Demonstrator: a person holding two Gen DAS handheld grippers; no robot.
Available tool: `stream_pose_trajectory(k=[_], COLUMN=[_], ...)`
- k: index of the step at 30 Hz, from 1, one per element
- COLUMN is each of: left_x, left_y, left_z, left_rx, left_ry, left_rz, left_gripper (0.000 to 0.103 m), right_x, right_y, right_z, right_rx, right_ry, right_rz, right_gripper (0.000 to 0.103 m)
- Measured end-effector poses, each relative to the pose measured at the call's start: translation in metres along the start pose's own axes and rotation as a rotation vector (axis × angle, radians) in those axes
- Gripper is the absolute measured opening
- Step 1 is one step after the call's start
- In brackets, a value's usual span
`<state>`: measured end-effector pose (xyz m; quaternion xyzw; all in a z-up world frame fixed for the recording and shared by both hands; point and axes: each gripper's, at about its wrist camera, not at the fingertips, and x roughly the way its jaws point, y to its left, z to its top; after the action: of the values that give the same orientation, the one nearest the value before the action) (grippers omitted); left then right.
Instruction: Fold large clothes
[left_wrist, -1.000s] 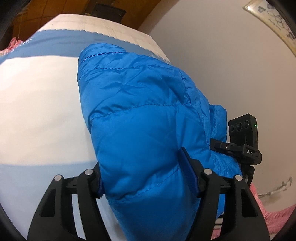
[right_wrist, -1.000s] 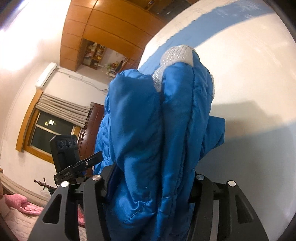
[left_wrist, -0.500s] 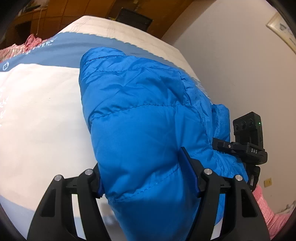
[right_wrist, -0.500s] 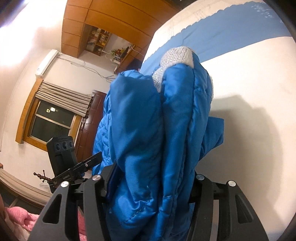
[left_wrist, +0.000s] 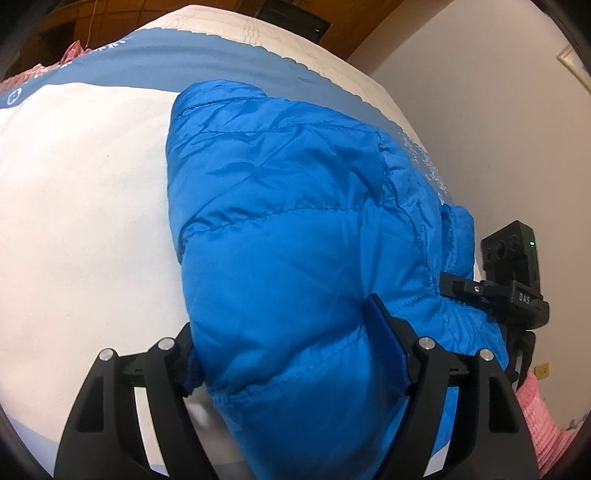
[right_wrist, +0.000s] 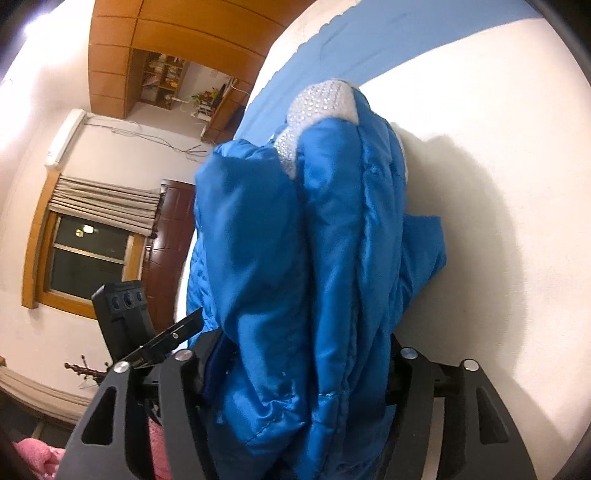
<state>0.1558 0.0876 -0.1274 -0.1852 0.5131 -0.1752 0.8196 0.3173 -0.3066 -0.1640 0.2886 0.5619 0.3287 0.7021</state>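
Observation:
A bright blue puffer jacket (left_wrist: 295, 229), bunched into a thick fold, lies on the white and blue bed cover (left_wrist: 74, 221). My left gripper (left_wrist: 288, 343) has the jacket's near end between its pads; its jaws are opening and the padding still fills the gap. In the right wrist view the jacket (right_wrist: 332, 258) shows a white studded collar lining at its far tip. My right gripper (right_wrist: 303, 362) straddles the other near end, its jaws opening too, with fabric bulging between them. Each gripper's camera block shows in the other's view.
The bed cover (right_wrist: 498, 147) spreads white to the right with a blue band beyond. A pale wall borders the bed's far side (left_wrist: 480, 129). Pink bedding (left_wrist: 543, 424) lies at the near edge. A window (right_wrist: 88, 254), dark door and wooden cabinets stand behind.
Both grippers have come down and forward with the jacket, which now rests lower on the bed. The jaws of both stand slightly wider around the fabric.

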Motion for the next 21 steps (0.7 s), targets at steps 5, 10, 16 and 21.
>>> stream_pose_trajectory(k=[5,10,16,21], left_x=[-0.027,-0.056,-0.058,-0.022], left_y=[-0.007,-0.022,-0.040,-0.036], left_z=[-0.016,-0.036,-0.075,-0.073], left_rx=[0.018,0.032,0.056,0.045], left_ry=[-0.013,-0.052,-0.038,-0.006], left_rz=[0.076,0.107,0.174,0.178], left_gripper=[0.078,0.081,0.082,0.084], right_x=[-0.021,-0.058,-0.064,-0.041], right_y=[0.018,0.040,0.054,0.022], right_z=[-0.004,-0.031,-0.063,-0.074], right_rx=[-0.049,-0.107,-0.148,-0.099], right_ry=[-0.009,-0.043,-0.049,-0.011], right_rz=[-0.087,-0.119,-0.242,-0.345], right_gripper=[0.078,0.079,0.080,0.079])
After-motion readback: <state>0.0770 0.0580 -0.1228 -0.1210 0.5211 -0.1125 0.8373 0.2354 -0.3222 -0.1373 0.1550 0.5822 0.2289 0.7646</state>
